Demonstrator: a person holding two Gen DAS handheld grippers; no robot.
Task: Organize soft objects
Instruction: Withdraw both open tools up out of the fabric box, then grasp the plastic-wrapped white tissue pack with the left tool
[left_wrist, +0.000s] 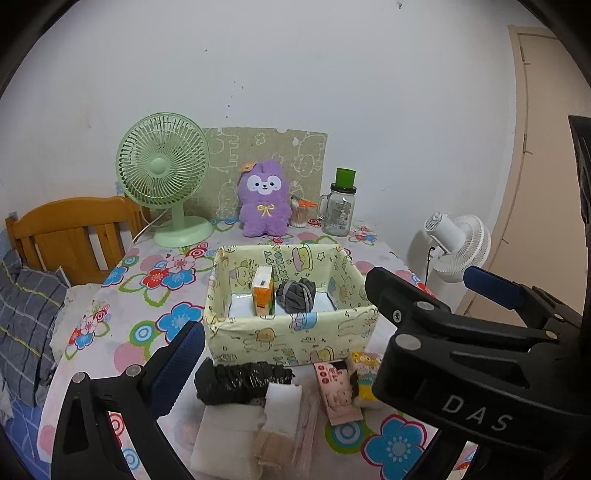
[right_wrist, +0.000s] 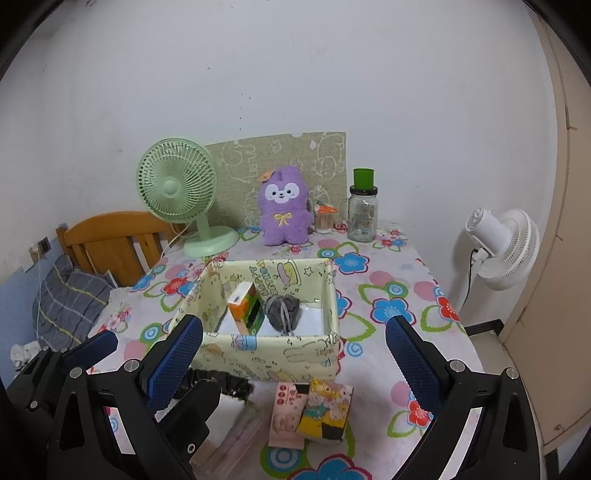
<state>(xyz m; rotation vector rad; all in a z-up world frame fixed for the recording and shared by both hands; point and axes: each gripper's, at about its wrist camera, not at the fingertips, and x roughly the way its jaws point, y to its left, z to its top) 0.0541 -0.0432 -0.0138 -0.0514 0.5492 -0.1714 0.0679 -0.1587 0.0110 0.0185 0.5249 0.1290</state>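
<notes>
A yellow cartoon-print fabric box (left_wrist: 291, 339) stands mid-table. Inside it are an orange tissue pack (left_wrist: 263, 291) and a grey rolled bundle (left_wrist: 295, 295). In front of the box lie a black wrapped roll (left_wrist: 236, 380), folded white cloth (left_wrist: 229, 435), a pink pack (right_wrist: 286, 413) and a yellow pack (right_wrist: 325, 410). A purple plush (left_wrist: 263, 201) sits at the back. My left gripper (left_wrist: 291, 369) hovers open over the front items, its right finger hidden behind the right gripper's body. My right gripper (right_wrist: 295, 360) is open and empty just before the box.
At the back stand a green desk fan (left_wrist: 162, 177), a glass jar with a green lid (left_wrist: 338, 210) and a small swab jar (left_wrist: 298, 214). A white floor fan (right_wrist: 506, 251) is off the table's right edge. A wooden headboard (left_wrist: 70, 232) and bedding lie to the left.
</notes>
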